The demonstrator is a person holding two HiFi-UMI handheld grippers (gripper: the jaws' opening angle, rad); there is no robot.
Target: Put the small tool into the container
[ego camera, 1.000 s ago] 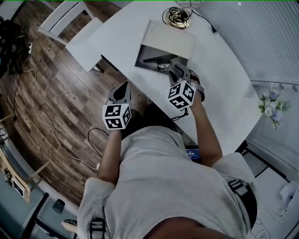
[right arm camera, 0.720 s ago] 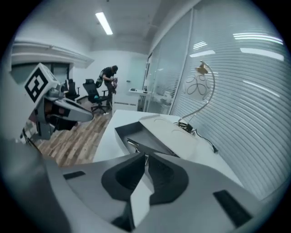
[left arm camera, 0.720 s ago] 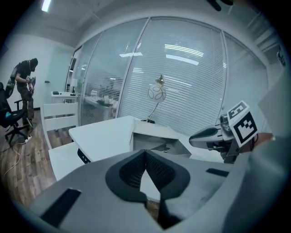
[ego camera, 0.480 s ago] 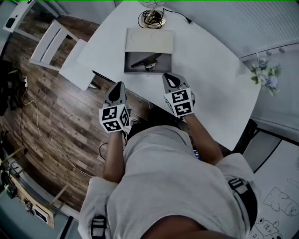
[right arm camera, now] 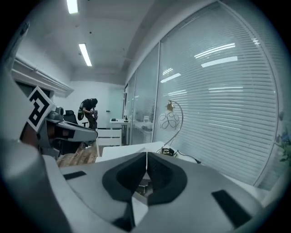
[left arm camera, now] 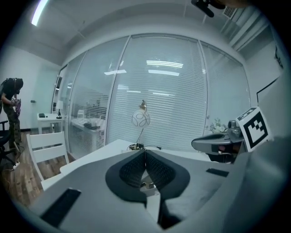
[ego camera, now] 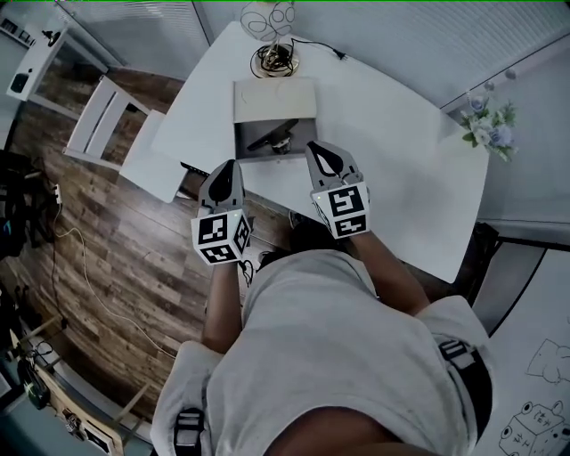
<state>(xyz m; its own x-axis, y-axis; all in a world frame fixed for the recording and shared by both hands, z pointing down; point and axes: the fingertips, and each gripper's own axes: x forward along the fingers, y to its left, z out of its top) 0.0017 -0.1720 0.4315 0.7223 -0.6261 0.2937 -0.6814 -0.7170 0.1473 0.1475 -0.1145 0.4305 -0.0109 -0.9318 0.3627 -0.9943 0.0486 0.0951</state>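
The white table takes up the upper middle of the head view, with wooden floor off its left and near edges. A white chair stands on that floor, beyond the table's left edge.

The container sits toward the table's far edge, left of the middle. Its pale lid is laid back toward the far edge and its dark open half faces the near edge.

The left gripper hangs over the table's near edge, just left of the container's near left corner. Its jaws are pressed together with nothing between them. The right gripper hangs by the container's near right corner. Its jaws are also pressed together and empty. Whether either tip touches the table or the container cannot be told. Both point toward the far edge, with the container's open half between their tips.

To the right of the container the tabletop runs bare to the right edge, with flowers near the far right corner. Behind the container, at the far edge, stand a lamp and a coil of cable.

The tool, dark and slim, lies aslant inside the container's dark open half, clear of both grippers.
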